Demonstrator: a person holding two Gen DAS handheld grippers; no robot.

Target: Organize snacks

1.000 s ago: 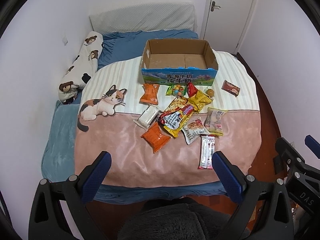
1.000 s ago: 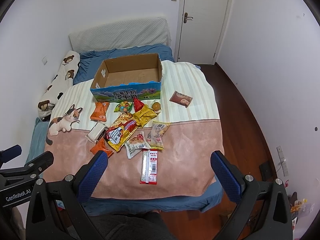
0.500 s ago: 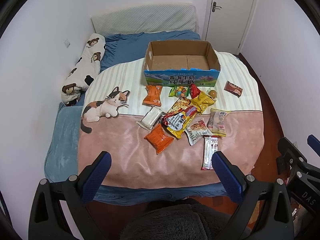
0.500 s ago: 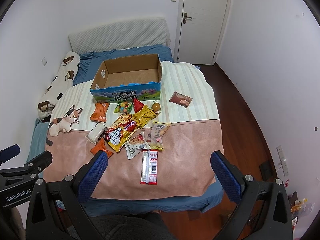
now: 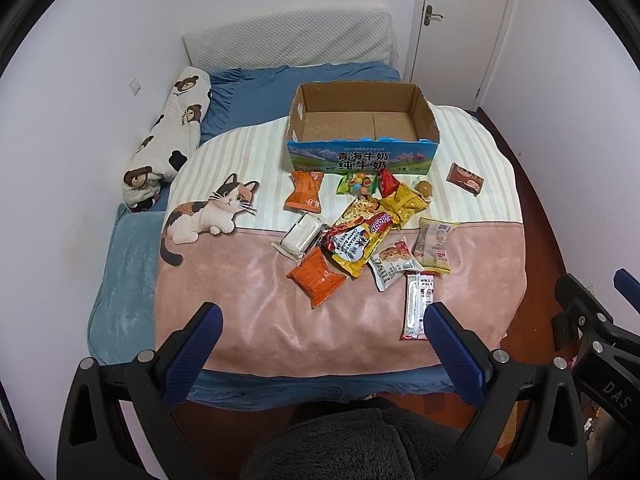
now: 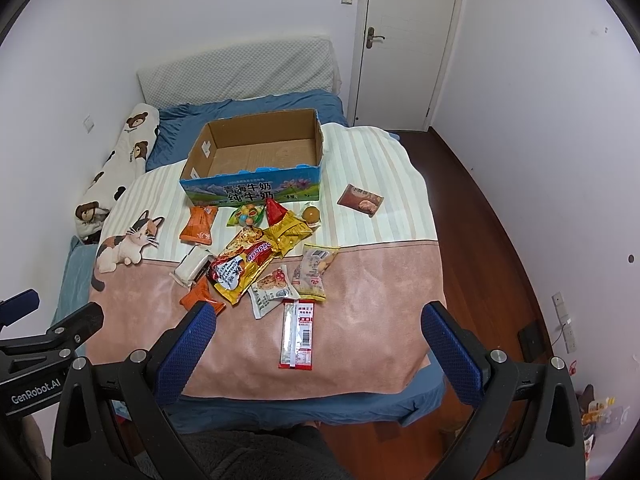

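Both tools held above the foot of the bed point(image 5: 120, 280), fingers spread wide, nothing gripped: left tool point(image 5: 320, 344), right tool point(image 6: 320, 344). Snacks lie loose in a heap on the blanket point(image 6: 360, 280), mid-bed, just in front of the box point(image 5: 362, 128). Box is open-topped, nothing seen inside. Nearest the tools: long red-and-white packet point(image 6: 298, 334), lying apart from the heap. Two orange packs point(image 5: 316, 282) point(image 5: 305, 192) on the left side of the heap. Brown packet point(image 6: 360, 200) sits alone, right of the box. Cat print point(image 5: 208, 216) on the blanket, left.
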